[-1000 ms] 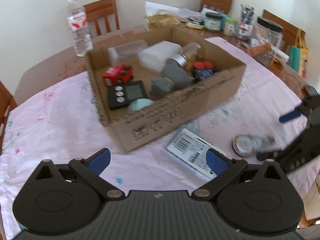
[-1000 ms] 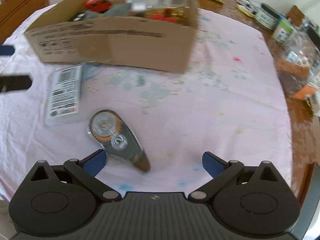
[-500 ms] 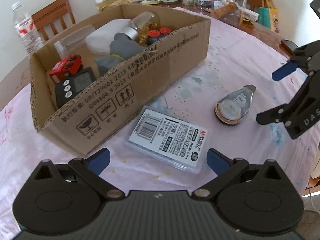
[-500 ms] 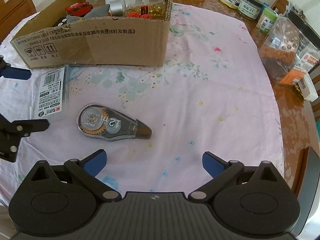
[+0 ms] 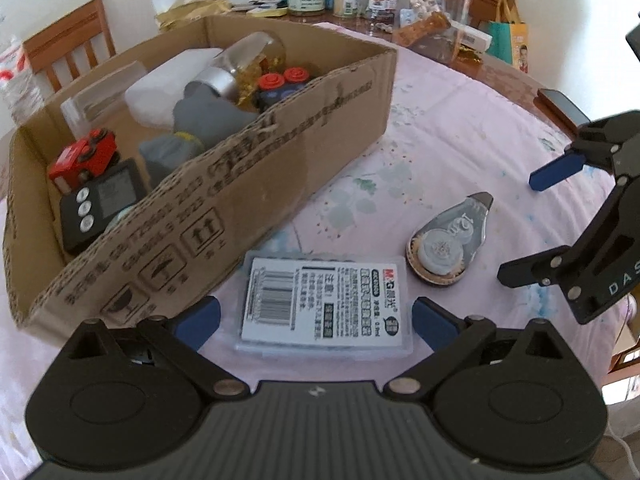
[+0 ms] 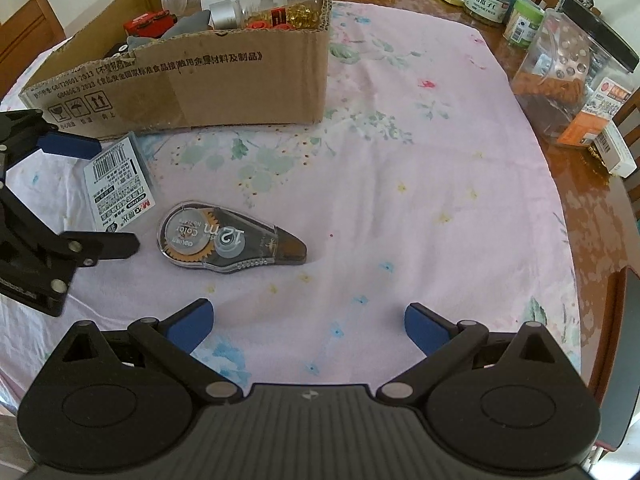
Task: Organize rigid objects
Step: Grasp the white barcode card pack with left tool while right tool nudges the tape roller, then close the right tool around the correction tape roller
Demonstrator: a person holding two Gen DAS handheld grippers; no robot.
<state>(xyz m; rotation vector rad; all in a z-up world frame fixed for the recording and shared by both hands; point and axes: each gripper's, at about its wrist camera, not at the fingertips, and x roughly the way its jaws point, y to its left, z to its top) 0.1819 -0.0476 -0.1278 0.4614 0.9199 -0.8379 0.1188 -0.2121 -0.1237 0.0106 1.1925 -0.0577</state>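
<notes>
The left tongs (image 5: pixel 316 318) have dropped to straddle the flat clear plastic case with white barcode label (image 5: pixel 324 306) on the surface, jaws wide but closing, not yet gripping. The right tongs (image 6: pixel 308 326) hang wide, empty, the grey tape dispenser (image 6: pixel 228 240) ahead. Pickup appears imminent.

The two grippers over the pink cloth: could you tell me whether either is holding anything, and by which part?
Nothing is held. The left gripper straddles the flat plastic case, jaws closing, pads not yet touching. The right gripper is open and empty.
</notes>
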